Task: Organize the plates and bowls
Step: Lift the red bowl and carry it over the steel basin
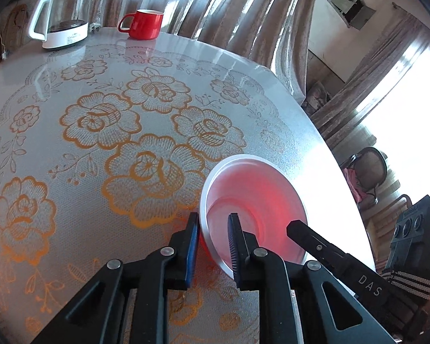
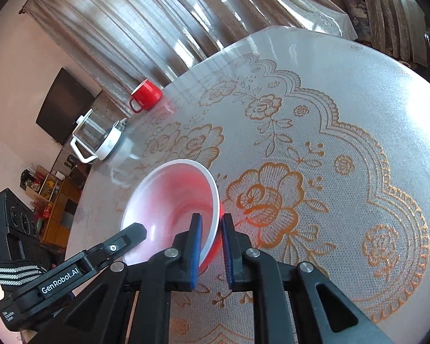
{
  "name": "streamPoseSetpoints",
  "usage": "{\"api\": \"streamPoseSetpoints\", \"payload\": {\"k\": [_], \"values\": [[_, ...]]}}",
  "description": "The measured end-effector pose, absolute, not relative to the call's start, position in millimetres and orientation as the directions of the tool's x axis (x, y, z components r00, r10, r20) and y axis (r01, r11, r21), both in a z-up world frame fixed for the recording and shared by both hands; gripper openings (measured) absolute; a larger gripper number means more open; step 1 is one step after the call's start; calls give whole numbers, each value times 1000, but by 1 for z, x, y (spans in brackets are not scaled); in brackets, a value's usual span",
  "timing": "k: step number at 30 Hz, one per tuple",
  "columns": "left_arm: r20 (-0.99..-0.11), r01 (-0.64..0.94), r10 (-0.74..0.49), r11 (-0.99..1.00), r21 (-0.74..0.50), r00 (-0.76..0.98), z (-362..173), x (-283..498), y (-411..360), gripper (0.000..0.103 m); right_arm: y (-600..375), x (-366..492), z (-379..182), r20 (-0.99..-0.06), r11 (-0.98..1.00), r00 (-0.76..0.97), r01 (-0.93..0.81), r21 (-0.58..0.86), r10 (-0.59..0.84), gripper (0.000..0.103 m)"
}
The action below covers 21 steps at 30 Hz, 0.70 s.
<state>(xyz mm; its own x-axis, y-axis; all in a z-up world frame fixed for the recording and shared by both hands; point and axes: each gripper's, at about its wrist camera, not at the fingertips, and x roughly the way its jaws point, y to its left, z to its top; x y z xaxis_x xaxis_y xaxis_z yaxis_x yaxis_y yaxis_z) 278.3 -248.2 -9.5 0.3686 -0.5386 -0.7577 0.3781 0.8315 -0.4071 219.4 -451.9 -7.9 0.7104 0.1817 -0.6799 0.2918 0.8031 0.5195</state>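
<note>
A bowl, white inside and red outside (image 1: 255,197), is held tilted above the table between both grippers. My left gripper (image 1: 213,229) is shut on its left rim, one blue pad inside and one outside. My right gripper (image 2: 212,229) is shut on the opposite rim of the same bowl (image 2: 172,200). The right gripper's black finger (image 1: 324,246) shows at the bowl's far side in the left wrist view. The left gripper's finger (image 2: 111,248) shows in the right wrist view.
A round table (image 1: 243,66) carries a lace-pattern cloth with orange flowers. A red mug (image 1: 143,24) and a glass kettle on a white base (image 1: 63,14) stand at its far edge, also in the right wrist view: mug (image 2: 146,94), kettle (image 2: 99,140). Curtains hang behind.
</note>
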Motion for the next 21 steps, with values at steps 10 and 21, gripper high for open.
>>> {"api": "streamPoseSetpoints", "payload": {"k": [10, 21], "values": [[-774, 333, -492, 864, -377, 398, -6, 249, -200, 19, -410, 209, -8, -690, 807, 677, 244, 537, 255, 13], [-751, 298, -476, 878, -375, 457, 12, 216, -150, 19, -366, 196, 8, -678, 820, 669, 178, 544, 305, 13]]}}
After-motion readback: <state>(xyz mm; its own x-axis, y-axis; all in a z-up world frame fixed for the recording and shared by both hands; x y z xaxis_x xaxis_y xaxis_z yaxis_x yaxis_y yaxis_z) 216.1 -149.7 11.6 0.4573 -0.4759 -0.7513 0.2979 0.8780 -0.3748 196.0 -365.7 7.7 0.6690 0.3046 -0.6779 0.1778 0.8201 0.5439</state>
